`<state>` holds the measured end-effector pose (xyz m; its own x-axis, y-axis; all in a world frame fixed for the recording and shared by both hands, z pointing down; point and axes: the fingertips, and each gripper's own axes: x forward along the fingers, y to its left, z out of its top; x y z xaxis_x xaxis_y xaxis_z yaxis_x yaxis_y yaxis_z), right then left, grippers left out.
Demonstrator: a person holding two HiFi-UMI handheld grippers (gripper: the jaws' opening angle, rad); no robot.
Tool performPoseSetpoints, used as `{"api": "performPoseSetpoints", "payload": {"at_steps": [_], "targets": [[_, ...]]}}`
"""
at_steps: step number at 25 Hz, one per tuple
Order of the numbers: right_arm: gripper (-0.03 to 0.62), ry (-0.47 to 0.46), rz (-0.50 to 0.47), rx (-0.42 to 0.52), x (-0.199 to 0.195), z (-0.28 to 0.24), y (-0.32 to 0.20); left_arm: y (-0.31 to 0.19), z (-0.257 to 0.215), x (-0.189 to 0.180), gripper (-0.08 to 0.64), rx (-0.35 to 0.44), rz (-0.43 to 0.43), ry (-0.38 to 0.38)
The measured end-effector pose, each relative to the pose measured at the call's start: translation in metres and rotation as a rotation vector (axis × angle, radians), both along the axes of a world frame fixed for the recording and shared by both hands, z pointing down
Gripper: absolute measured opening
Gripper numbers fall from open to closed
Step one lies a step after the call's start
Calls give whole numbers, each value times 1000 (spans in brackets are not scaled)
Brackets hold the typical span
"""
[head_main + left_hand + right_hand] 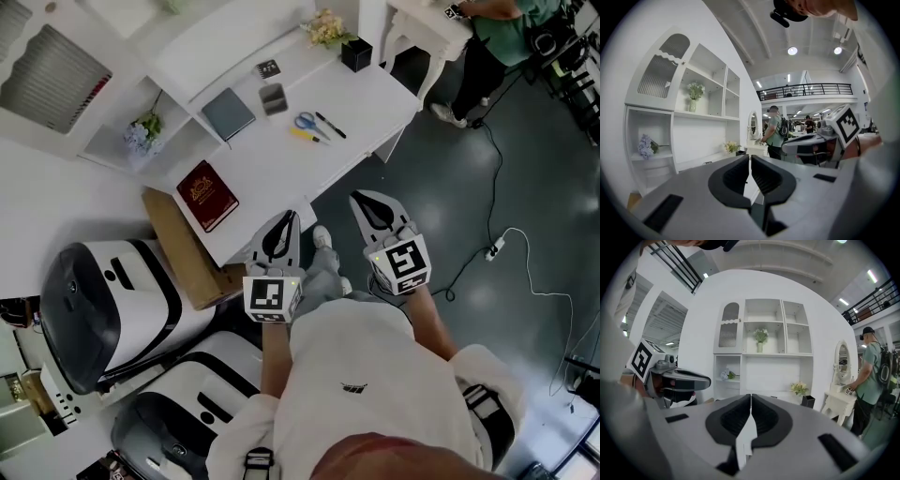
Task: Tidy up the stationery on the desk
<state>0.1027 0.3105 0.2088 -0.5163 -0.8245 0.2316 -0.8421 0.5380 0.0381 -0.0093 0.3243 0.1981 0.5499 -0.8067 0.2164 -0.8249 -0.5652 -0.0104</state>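
Step in hand: the approach, as I judge it; nothing is picked up and every item lies loose on the desk.
Left hand-held gripper: jaws closed on nothing, tips at the desk's near edge, close to the red book.
Right hand-held gripper: jaws pressed together and empty, held over the floor just off the desk's near edge.
Small stationery: blue-handled scissors, a black pen and a yellow pen lie close together, past mid-desk.
Flat items: a grey notebook and a small dark case lie side by side behind them; a patterned card lies further back.
Likely destination: a black pen holder at the far corner, beside the flowers.
Next move: probably reach forward over the desk, part one gripper's jaws, and come down across a pen's shaft.
Watch for: thin pens lying flat, which may roll or slip from the pads.
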Motion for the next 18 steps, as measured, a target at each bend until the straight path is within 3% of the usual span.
{"api": "performPoseSetpoints", "payload": {"at_steps": [8,18], "targets": [[-3,-12,1,-6,-3,14,-60,-60,19,-4,0,-14,-5,19],[-2,1,11,-85,-6,51,-149,-146,63,-2,0,-91,29,35]]}}
